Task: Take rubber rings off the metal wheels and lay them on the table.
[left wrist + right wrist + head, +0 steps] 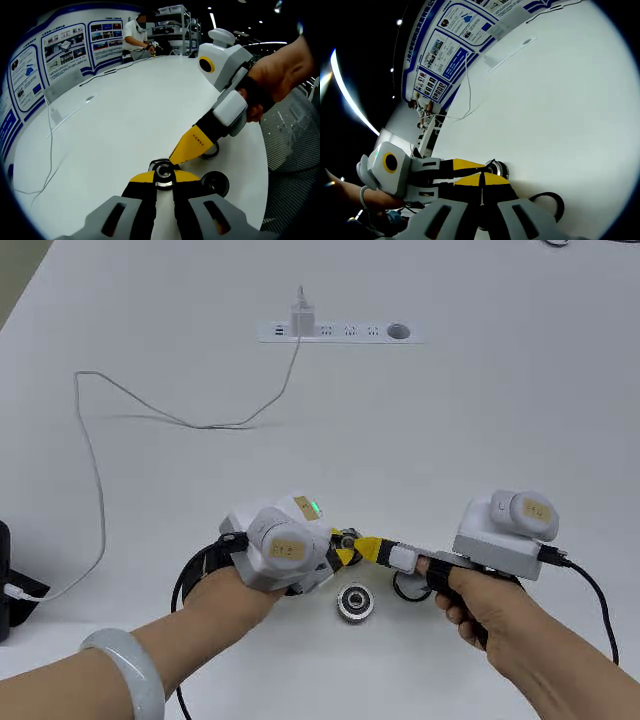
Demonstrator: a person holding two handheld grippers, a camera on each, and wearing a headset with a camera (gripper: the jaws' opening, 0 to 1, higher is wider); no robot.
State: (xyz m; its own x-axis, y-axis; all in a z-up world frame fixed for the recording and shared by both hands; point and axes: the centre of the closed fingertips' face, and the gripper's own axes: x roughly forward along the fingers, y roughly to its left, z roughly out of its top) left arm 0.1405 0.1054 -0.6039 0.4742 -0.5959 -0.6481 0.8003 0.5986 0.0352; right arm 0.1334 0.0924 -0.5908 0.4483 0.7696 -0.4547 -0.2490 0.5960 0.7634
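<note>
My left gripper point(342, 554) point(163, 177) is shut on a small metal wheel point(348, 538) point(163, 170) point(497, 169), held just above the table. From the right, my right gripper point(363, 548) point(482, 179) meets it, yellow tips pinched shut on the rubber ring at the wheel's rim. In the left gripper view the right gripper's yellow tip point(193, 142) touches the wheel's upper right edge. A second metal wheel point(355, 602) point(216, 183) lies on the table nearer me. A loose black rubber ring point(408, 589) point(210, 151) point(548, 202) lies under the right gripper.
A white power strip point(340, 332) with a plugged charger sits at the back. Its white cable point(95, 470) loops down the left side to a black object point(8, 585) at the left edge. A black cord trails from each gripper.
</note>
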